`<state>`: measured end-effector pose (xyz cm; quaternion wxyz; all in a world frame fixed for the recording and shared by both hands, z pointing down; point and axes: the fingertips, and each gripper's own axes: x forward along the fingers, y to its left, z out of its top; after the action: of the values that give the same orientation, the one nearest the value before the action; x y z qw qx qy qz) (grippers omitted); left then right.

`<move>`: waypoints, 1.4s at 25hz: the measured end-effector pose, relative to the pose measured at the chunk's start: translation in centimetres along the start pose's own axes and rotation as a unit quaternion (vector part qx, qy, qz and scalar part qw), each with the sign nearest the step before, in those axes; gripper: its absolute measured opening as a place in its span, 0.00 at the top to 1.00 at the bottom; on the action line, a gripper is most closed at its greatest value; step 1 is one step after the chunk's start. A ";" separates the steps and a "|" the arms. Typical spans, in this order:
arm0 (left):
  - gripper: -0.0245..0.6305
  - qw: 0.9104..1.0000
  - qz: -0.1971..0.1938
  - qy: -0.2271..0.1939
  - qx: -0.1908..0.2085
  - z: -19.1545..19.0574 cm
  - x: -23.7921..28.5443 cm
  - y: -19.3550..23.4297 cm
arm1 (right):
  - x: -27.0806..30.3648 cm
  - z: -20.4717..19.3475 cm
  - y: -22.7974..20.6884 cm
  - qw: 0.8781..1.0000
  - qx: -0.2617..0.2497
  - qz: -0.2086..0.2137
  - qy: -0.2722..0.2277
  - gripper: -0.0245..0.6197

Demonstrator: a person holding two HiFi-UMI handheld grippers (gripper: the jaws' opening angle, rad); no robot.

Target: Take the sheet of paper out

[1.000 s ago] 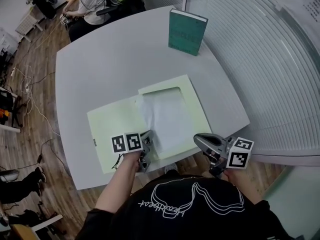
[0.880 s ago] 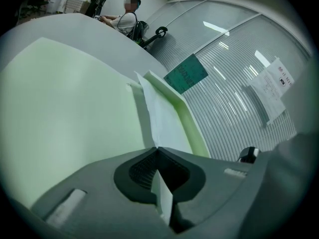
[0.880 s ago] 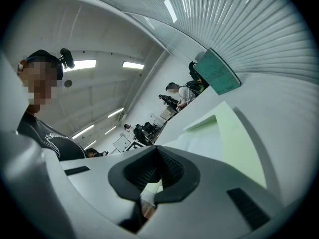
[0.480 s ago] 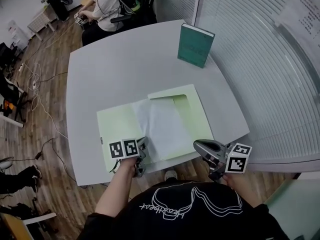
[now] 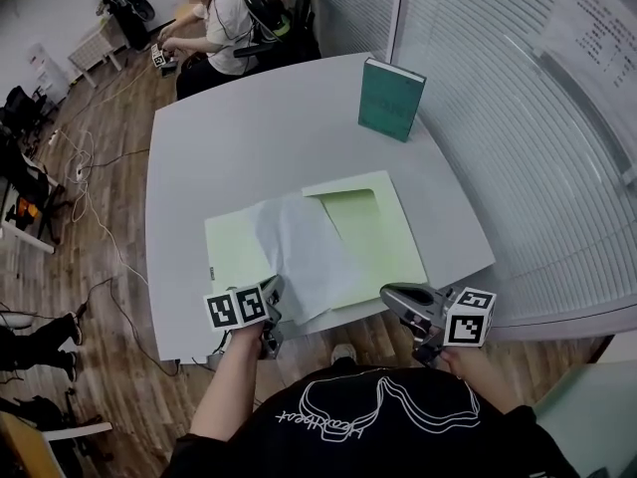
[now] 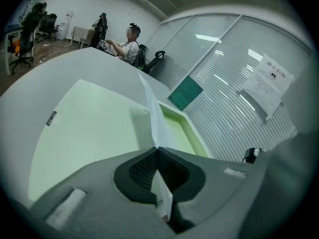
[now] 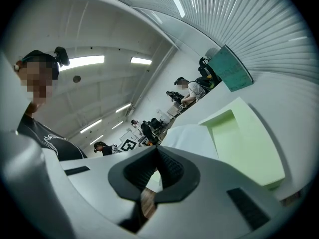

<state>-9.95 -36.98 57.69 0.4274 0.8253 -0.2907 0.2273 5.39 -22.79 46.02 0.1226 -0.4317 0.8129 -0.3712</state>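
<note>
An open pale-green folder (image 5: 373,232) lies on the grey table (image 5: 199,147), near its front edge. A white sheet of paper (image 5: 299,252) slants across the folder's middle, its near corner lifted. My left gripper (image 5: 271,302) is shut on that corner. In the left gripper view the sheet (image 6: 152,118) runs edge-on from the closed left gripper (image 6: 157,151) out over the folder (image 6: 89,128). My right gripper (image 5: 393,297) hovers off the table's front edge, right of the folder. In the right gripper view this gripper (image 7: 157,151) is shut on nothing, with the folder's pocket (image 7: 249,138) beyond it.
A teal book (image 5: 390,98) stands upright at the table's far right. A seated person (image 5: 224,23) is beyond the far edge. A glass wall with blinds (image 5: 557,147) runs along the right. Cables (image 5: 75,177) lie on the wooden floor at left.
The left gripper has pulled the sheet left and toward me, lifting it. The folder's right pocket, covered before, now shows bare green. The right gripper has shifted slightly.
</note>
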 end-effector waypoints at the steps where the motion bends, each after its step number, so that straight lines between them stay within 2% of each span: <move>1: 0.94 1.000 0.006 -0.006 0.009 0.1 -0.6 -0.1 | -0.2 -0.1 0.3 1.000 -0.001 0.000 0.000 0.95; 6: 0.94 0.995 0.043 -0.042 0.077 -0.3 -3.7 -0.8 | -1.1 -0.8 2.0 1.000 -0.011 -0.001 -0.002 0.95; 10: 0.94 0.991 0.054 -0.070 0.103 -0.5 -6.1 -2.6 | -2.2 -1.6 3.5 1.000 -0.018 -0.001 0.000 0.95; 15: 0.94 0.981 0.054 -0.111 0.152 -0.8 -9.4 -5.3 | -4.0 -2.0 4.9 0.999 -0.030 0.000 -0.013 0.95; 18: 0.94 0.972 0.054 -0.145 0.177 -1.2 -12.1 -7.1 | -5.4 -2.8 6.2 0.999 -0.045 0.000 -0.013 0.95; 23: 0.94 0.950 0.052 -0.195 0.237 -3.8 -16.5 -11.1 | -8.1 -4.4 8.1 0.997 -0.082 0.000 -0.014 0.95; 25: 0.94 0.946 0.050 -0.206 0.247 -5.0 -17.7 -12.6 | -8.9 -5.1 9.0 0.996 -0.089 0.007 -0.013 0.95; 29: 0.94 0.942 0.028 -0.223 0.250 -6.9 -19.5 -15.4 | -10.5 -6.2 10.1 0.995 -0.095 0.015 -0.016 0.95; 35: 0.94 0.936 0.003 -0.227 0.268 -10.6 -21.5 -18.1 | -12.4 -8.0 12.0 0.994 -0.103 0.016 -0.028 0.95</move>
<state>-14.68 -13.52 39.54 0.1123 0.9380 -0.3107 0.1046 1.31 -4.73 41.61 0.1062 -0.4397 0.8496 -0.2713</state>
